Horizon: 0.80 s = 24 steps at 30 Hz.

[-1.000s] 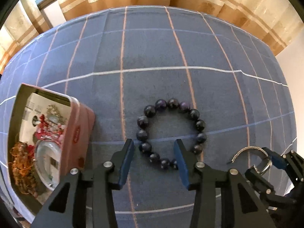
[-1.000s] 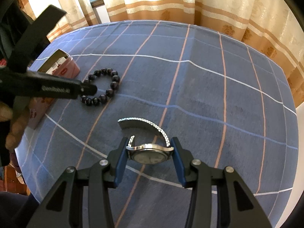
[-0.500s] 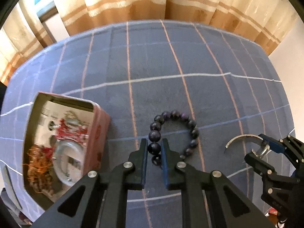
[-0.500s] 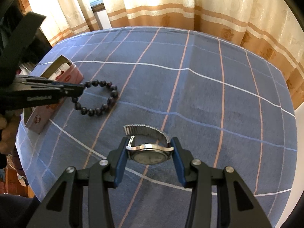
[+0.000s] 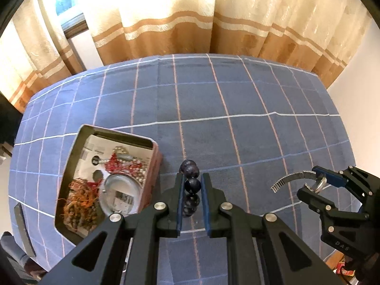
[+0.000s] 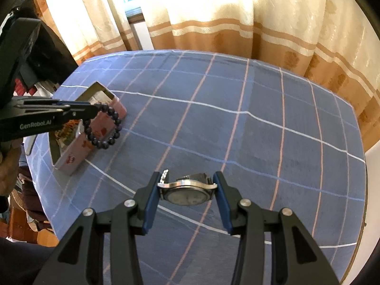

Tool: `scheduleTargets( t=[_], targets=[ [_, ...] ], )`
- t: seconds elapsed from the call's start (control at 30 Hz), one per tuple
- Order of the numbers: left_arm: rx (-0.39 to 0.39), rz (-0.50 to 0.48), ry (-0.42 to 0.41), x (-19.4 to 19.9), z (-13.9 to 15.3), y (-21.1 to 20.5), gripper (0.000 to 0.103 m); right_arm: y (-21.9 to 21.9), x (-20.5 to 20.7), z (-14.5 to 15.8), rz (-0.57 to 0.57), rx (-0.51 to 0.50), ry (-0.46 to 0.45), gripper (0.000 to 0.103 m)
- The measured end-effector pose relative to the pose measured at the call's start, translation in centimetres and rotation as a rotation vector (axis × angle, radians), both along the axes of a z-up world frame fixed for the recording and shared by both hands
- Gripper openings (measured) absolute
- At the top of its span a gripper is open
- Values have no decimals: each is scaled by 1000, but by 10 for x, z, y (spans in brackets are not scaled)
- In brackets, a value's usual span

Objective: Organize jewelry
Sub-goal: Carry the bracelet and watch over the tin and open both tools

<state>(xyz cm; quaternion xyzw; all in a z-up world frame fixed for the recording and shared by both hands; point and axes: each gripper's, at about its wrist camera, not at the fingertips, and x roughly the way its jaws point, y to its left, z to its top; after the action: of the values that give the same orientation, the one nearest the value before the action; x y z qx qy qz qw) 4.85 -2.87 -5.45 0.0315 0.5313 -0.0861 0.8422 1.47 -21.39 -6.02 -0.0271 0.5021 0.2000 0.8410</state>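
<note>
My left gripper (image 5: pixel 192 180) is shut on a dark purple bead bracelet (image 5: pixel 190 185), which hangs off the table right of an open pink tin (image 5: pixel 154 163). The right wrist view shows that bracelet (image 6: pixel 104 128) dangling as a loop from the left gripper (image 6: pixel 96 109) beside the tin (image 6: pixel 71 159). My right gripper (image 6: pixel 187 182) is shut on a silver wristwatch (image 6: pixel 187 192), lifted above the blue checked tablecloth (image 6: pixel 261 142). In the left wrist view the right gripper (image 5: pixel 320 185) holds the watch with its metal band (image 5: pixel 287 180) curving out to the left.
The tin holds red beads (image 5: pixel 118 166), an orange tangle (image 5: pixel 78 197) and a clear round case (image 5: pixel 120 194) on printed paper. Striped curtains (image 5: pixel 213 23) hang behind the table. A person's hand (image 6: pixel 7 166) holds the left gripper at the left edge.
The left gripper shut on the bracelet and lifted it off the cloth, so it now hangs edge-on. The right gripper rose with the watch, its band leaving the cloth.
</note>
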Motion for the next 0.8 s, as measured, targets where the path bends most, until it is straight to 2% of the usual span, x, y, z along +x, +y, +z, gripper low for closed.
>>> scheduleTargets(
  t=[0.5, 0.8],
  targets=[
    [-47, 64, -79, -15, 48, 55, 13, 56, 10, 42, 90, 59, -77, 47],
    [-48, 139, -83, -15, 52, 104, 13, 113, 32, 65, 187, 103, -132, 47]
  ],
)
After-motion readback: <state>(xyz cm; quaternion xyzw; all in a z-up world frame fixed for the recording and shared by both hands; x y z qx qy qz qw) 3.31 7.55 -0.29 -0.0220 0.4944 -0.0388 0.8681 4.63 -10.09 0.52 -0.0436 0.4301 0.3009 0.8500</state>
